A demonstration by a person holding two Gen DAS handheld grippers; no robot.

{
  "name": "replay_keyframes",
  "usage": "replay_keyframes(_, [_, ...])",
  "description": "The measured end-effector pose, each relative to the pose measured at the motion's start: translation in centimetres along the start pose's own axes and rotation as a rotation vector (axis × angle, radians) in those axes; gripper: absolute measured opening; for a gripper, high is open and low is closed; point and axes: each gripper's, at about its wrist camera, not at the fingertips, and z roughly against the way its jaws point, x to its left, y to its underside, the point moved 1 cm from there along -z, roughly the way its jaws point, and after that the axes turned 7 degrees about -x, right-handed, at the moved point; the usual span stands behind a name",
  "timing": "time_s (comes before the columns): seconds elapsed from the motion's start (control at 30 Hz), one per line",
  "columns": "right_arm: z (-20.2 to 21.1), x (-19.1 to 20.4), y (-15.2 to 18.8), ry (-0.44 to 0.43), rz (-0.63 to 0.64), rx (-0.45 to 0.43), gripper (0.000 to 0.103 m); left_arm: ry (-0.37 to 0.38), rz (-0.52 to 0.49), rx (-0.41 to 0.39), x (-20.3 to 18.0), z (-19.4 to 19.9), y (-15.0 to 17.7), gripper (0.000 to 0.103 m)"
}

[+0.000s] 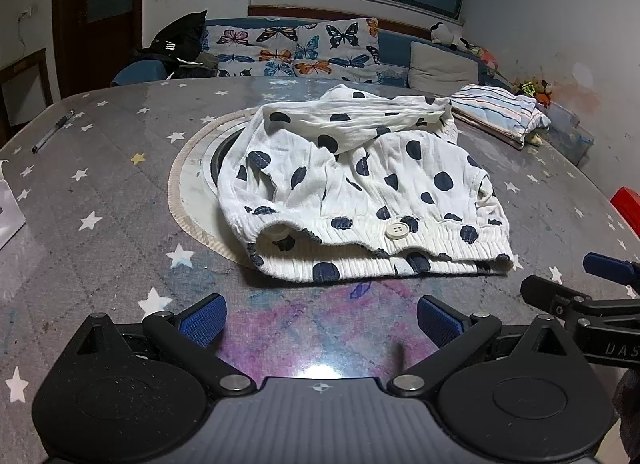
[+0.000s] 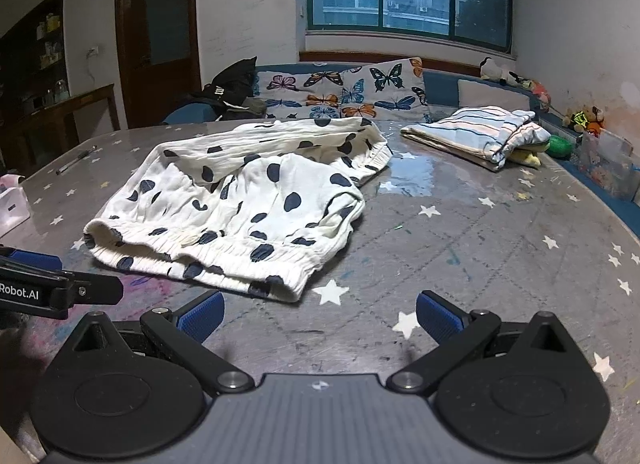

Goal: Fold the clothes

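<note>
White shorts with dark blue dots (image 1: pixel 360 183) lie crumpled on the star-patterned table (image 1: pixel 100 191), elastic waistband and a white button (image 1: pixel 397 229) facing me. In the right wrist view the same shorts (image 2: pixel 248 199) lie left of centre. My left gripper (image 1: pixel 322 320) is open just short of the waistband, with nothing between its blue pads. My right gripper (image 2: pixel 320 314) is open too, hovering over bare table to the right of the waistband's corner. Each gripper shows at the edge of the other's view: the right one (image 1: pixel 600 284), the left one (image 2: pixel 36 276).
A folded striped garment (image 2: pixel 480 133) lies at the table's back right. A pen (image 1: pixel 52 131) lies at the far left, a white box (image 2: pixel 12 203) on the left edge. A round mat (image 1: pixel 188 183) sits under the shorts. Behind the table are a butterfly-print sofa (image 2: pixel 348 91) and toys (image 2: pixel 584 119).
</note>
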Motion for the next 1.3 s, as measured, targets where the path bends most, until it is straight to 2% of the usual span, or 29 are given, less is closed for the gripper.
replay_keyframes(0.43, [0.0, 0.8, 0.5, -0.007, -0.017, 0.043, 0.103, 0.0, 0.028, 0.02, 0.2, -0.1, 0.7, 0.103])
replay_keyframes(1.3, [0.9, 1.2, 1.1, -0.018, -0.03, 0.053, 0.103, -0.017, 0.012, 0.04, -1.0, 0.4, 1.8, 0.103])
